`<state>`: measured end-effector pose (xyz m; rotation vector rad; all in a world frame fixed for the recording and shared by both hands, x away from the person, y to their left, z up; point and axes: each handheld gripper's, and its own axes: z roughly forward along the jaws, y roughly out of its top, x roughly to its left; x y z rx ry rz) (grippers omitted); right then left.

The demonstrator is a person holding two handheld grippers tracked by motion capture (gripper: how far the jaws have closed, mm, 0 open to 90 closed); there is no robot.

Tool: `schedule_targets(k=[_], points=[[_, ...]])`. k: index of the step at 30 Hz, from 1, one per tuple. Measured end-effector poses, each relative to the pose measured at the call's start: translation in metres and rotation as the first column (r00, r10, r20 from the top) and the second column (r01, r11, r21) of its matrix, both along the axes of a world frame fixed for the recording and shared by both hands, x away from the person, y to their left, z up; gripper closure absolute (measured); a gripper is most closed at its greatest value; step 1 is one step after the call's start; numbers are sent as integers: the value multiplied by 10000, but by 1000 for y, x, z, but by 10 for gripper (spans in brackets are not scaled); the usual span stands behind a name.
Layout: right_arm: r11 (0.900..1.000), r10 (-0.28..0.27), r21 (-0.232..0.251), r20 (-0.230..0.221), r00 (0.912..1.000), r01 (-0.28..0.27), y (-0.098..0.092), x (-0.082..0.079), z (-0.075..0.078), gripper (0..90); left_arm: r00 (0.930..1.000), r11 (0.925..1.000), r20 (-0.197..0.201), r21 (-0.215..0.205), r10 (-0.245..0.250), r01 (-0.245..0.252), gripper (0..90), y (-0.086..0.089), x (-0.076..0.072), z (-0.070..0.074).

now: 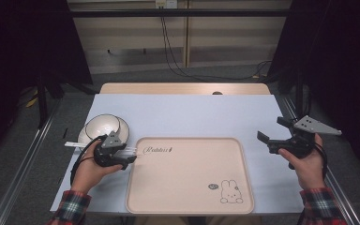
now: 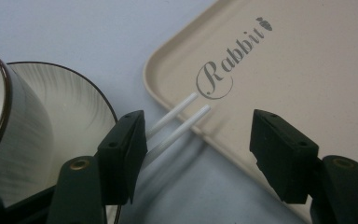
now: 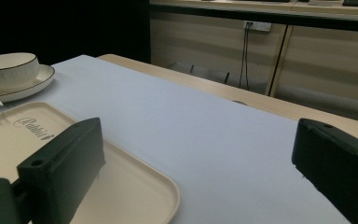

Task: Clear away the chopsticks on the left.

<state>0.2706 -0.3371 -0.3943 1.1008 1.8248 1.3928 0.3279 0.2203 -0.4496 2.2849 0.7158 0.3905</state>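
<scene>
Two hands in checked sleeves come in at the near edge of the desk (image 1: 183, 112), and each one holds a gripper. Between them lies a big cream tray (image 1: 190, 180) with a small rabbit drawn on it.

At the tray's left top corner sits the left gripper (image 1: 130, 154). Its fingers (image 2: 123, 154) are apart. Two thin white chopsticks (image 2: 175, 123) lie side by side between those fingers, close to one finger and well away from the other, so they are not squeezed. The tips of the chopsticks rest on the rim of the tray, just by the word "Rabbit". Their other ends run back past the gripper.

Just behind the left gripper is a white bowl (image 1: 102, 125) with a dark rim. It sits on a plate (image 1: 122, 129) with a dark rim too.

Over on the right side, off the tray, is the right gripper (image 1: 274, 133). Its fingers (image 3: 63, 170) are wide apart and hold nothing.
</scene>
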Motion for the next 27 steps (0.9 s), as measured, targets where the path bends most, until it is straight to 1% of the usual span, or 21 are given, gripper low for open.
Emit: schedule_targets(k=[1, 2, 4, 5, 6, 8, 9, 10, 11, 12, 13, 14, 15, 16, 20, 21, 24, 25, 26, 27], points=[[10000, 24, -34, -9, 10000, -24, 0, 0, 0, 14, 10000, 10000, 9, 3, 8, -8, 370, 0, 0, 0], [10000, 27, -23, 11, 10000, -27, 0, 0, 0, 14, 10000, 9999, 7, -85, 70, -70, 376, 0, 0, 0], [10000, 49, -37, 14, 10000, -49, 0, 0, 0, 14, 10000, 10000, 23, -46, 30, -29, 384, 0, 0, 0], [10000, 49, -39, 8, 10000, -49, 0, 0, 0, 14, 10000, 9999, 21, 114, -68, 67, 389, 1, 0, 1], [9999, 68, -77, 20, 10000, -68, 0, 0, 0, 14, 9999, 10000, 119, 67, -24, 24, 396, 1, 0, 0], [10000, 31, -79, 25, 10000, -31, 0, 0, 0, 14, 10000, 9999, 75, 155, -21, 20, 410, 2, -1, 0], [10000, 11, -87, 11, 10000, -11, 0, 0, 0, 14, 9998, 9998, 147, 147, -115, 113, 415, 2, -1, -2], [10000, 11, -86, 13, 10000, -11, 0, 0, 0, 14, 9998, 9997, 52, 173, -169, 168, 417, 3, -1, -2], [10000, 7, -94, 26, 10000, -7, 0, 0, 0, 14, 9999, 9998, 85, 142, -136, 135, 417, 2, -1, -2], [10000, -2, -91, 25, 10000, 2, 0, 0, 0, 14, 9998, 9996, 87, 237, -151, 149, 417, 2, -2, -2], [10000, 17, -89, 40, 10000, -17, 0, 0, 0, 14, 9998, 9996, 113, 227, -180, 178, 427, 2, -2, -2], [10000, 27, -91, 27, 10000, -26, 0, 0, 0, 14, 9997, 9992, 121, 340, -234, 229, 428, 2, -1, -2], [10000, 32, -84, 2, 10000, -32, 0, 0, -1, 14, 9995, 9993, 49, 237, -303, 302, 430, 2, -1, -3], [10000, 34, -89, 1, 10000, -34, 0, 0, -1, 14, 9995, 9992, 68, 273, -310, 308, 435, 2, -1, -3], [9999, 24, -118, -23, 10000, -25, 0, 0, -1, 15, 9994, 9983, 32, 470, -344, 342, 477, 3, 0, -4], [9999, 23, -127, -24, 10000, -24, 0, 0, -1, 15, 9991, 9968, 86, 677, -426, 420, 487, 4, 0, -3], [9999, 35, -119, -13, 10000, -35, 0, 0, -1, 15, 9987, 9943, 127, 949, -503, 489, 507, 4, 1, -4], [9999, 36, -112, -16, 10000, -36, 0, 0, -1, 15, 9978, 9927, 109, 1020, -661, 646, 513, 5, 1, -5], [9999, 52, -86, -20, 10000, -52, 0, 0, -1, 15, 9975, 9910, 79, 1151, -701, 687, 525, 5, 2, -5], [9999, 17, -100, -3, 10000, -17, 0, 0, -1, 15, 9975, 9908, 102, 1169, -694, 678, 529, 6, 2, -6]])
